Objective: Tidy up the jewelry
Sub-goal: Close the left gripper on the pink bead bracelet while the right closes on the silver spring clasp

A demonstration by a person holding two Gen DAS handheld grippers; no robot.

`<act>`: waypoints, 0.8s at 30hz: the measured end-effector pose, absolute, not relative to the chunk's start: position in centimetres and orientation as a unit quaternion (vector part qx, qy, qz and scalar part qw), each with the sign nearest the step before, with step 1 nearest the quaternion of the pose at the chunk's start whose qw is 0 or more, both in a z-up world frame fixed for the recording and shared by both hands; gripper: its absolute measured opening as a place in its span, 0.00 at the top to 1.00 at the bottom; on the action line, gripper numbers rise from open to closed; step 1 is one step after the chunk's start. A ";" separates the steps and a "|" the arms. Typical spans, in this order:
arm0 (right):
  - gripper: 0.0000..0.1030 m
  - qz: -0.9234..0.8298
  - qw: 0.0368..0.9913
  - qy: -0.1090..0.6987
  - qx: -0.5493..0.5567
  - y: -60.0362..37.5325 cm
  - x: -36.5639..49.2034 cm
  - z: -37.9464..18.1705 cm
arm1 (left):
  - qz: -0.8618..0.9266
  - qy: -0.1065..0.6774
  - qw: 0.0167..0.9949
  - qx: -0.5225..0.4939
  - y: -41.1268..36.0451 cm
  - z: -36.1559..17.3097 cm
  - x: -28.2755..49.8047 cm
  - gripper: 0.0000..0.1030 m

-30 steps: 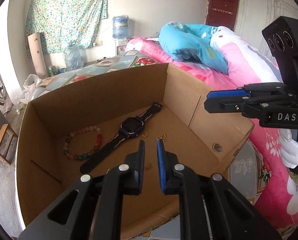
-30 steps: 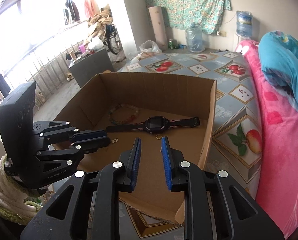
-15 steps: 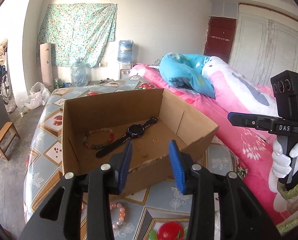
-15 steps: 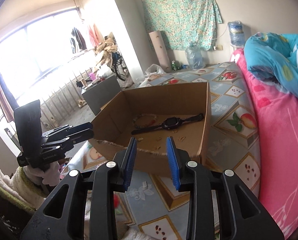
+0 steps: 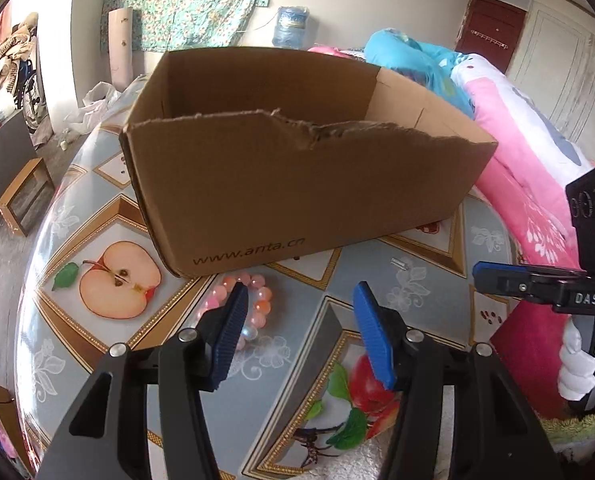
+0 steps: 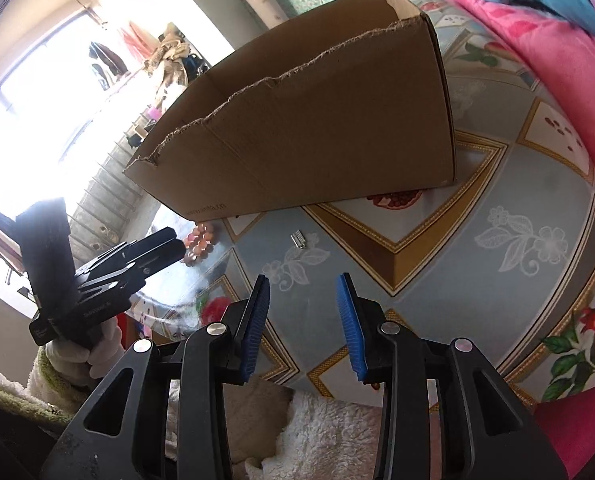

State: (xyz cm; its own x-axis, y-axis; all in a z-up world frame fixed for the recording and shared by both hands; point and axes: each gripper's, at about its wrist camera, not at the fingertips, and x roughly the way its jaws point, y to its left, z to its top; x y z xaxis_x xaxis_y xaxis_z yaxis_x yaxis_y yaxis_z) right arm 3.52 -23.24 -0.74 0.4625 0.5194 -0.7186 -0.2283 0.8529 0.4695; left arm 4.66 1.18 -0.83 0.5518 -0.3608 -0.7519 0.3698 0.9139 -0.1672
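Jewelry on show is a bracelet of round, glossy pink and peach beads point(image 5: 253, 304) lying on the smooth printed bed cover point(image 5: 109, 216), just outside the near wall of a cardboard box point(image 5: 297, 184) and close to its near left corner. Nearest the lens, the left gripper point(image 5: 297, 320) hangs over the cover with its ribbed blue pads point(image 5: 227, 340) apart and widening, nothing between them; its left pad partly covers the beads. The right gripper point(image 6: 303, 320), seen from its own camera, has its blue pads parted more narrowly and still spreading, also empty, above a gold-bordered panel of the cover. A small ridged metal clip point(image 6: 298, 239) lies on the cover between that gripper and the box. White-gloved hands point(image 5: 581, 360) hold the black handles. The box is plain brown corrugated board with a torn, ragged top edge and a printed web address; its inside floor is hidden. Beyond it lie a pink quilt point(image 5: 525, 160) and a blue pillow point(image 5: 413, 60).
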 end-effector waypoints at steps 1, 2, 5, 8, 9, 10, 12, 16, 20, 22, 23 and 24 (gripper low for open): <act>0.66 0.221 0.842 0.468 0.154 -23.2 3.6 -0.7 | -0.205 0.430 0.879 0.007 1.0 -1.3 5.1 0.48; 0.66 0.220 0.843 0.467 0.153 -23.1 3.7 -0.7 | -0.204 0.435 0.877 0.005 0.9 -1.8 5.4 0.48; 0.66 0.215 0.847 0.464 0.146 -23.1 3.7 -0.7 | -0.218 0.450 0.866 -0.006 0.6 -3.0 5.7 0.48; 0.66 0.210 0.849 0.463 0.145 -23.3 3.7 -0.9 | -0.246 0.451 0.858 -0.015 -0.1 -3.3 5.1 0.48; 0.66 0.208 0.849 0.464 0.144 -23.4 3.6 -1.0 | -0.262 0.454 0.851 -0.023 -0.3 -3.2 4.9 0.48; 0.66 0.207 0.849 0.465 0.143 -23.4 3.7 -1.1 | -0.279 0.458 0.843 -0.037 -0.5 -3.3 4.6 0.48; 0.66 0.206 0.848 0.466 0.143 -23.4 3.9 -1.2 | -0.314 0.463 0.827 -0.061 -1.0 -3.4 3.8 0.48; 0.66 0.204 0.850 0.465 0.139 -23.3 4.6 -1.4 | -0.304 0.451 0.839 -0.036 -1.9 -3.2 2.8 0.48; 0.66 0.207 0.854 0.461 0.124 -22.7 4.5 -1.2 | -0.272 0.425 0.863 0.027 -2.5 -2.6 2.0 0.59; 0.66 0.208 0.854 0.461 0.119 -22.3 4.6 -1.2 | -0.261 0.419 0.867 0.069 -2.8 -2.8 1.7 0.66; 0.66 0.208 0.855 0.461 0.115 -22.1 4.6 -1.2 | -0.258 0.419 0.867 0.083 -3.0 -3.1 1.6 0.71; 0.66 0.208 0.856 0.460 0.111 -22.0 4.5 -1.1 | -0.256 0.421 0.865 0.093 -3.1 -3.3 1.7 0.76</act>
State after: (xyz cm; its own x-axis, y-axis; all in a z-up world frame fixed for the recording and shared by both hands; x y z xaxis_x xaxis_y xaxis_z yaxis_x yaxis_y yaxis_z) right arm 4.47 -22.02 -1.12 0.4906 0.4593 -0.7406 -0.2545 0.8883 0.3823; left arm 1.71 -3.14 -3.30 0.5141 -0.3656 -0.7759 0.5220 0.8512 -0.0552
